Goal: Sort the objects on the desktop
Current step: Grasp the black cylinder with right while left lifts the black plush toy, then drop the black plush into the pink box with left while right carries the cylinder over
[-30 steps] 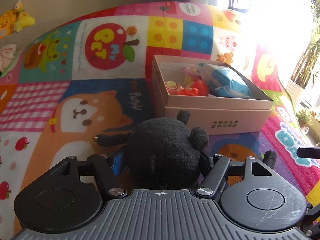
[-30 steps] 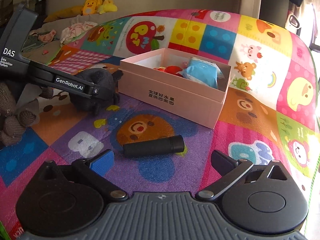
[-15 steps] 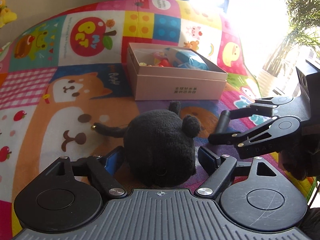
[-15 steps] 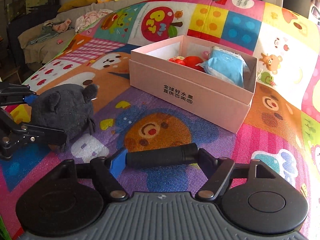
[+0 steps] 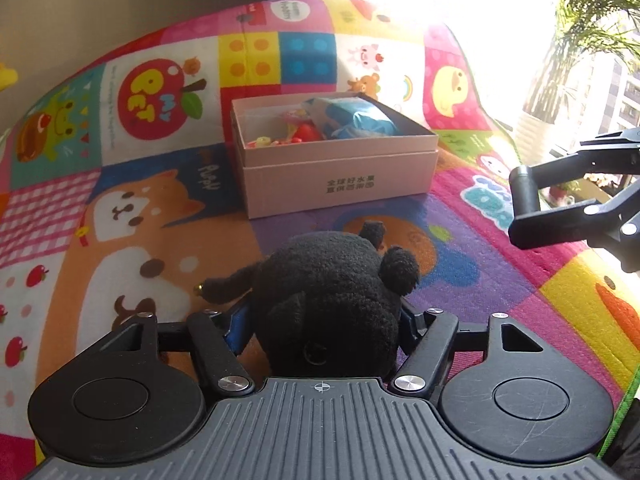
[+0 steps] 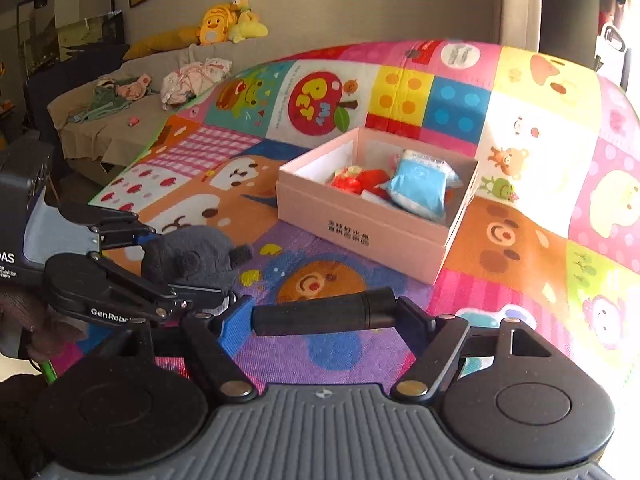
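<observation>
My left gripper [image 5: 324, 320] is shut on a black plush toy [image 5: 332, 292] and holds it above the mat. It also shows in the right wrist view [image 6: 188, 256]. My right gripper [image 6: 324, 316] is shut on a black cylinder [image 6: 324, 314] held crosswise between its fingers; it shows at the right of the left wrist view [image 5: 524, 192]. A pink open box [image 5: 340, 176] stands on the mat ahead, also in the right wrist view [image 6: 360, 232]. It holds a blue packet [image 6: 420, 184] and red toys [image 6: 360, 180].
A colourful play mat [image 5: 140, 220] covers the floor. A sofa [image 6: 120, 120] with clothes and yellow plush toys [image 6: 228, 24] stands at the far left. A potted plant [image 5: 560, 80] stands by the bright window at the right.
My right gripper closed on the black cylinder and lifted it off the mat. My left gripper lifted the plush toy, and both views have swung toward the box.
</observation>
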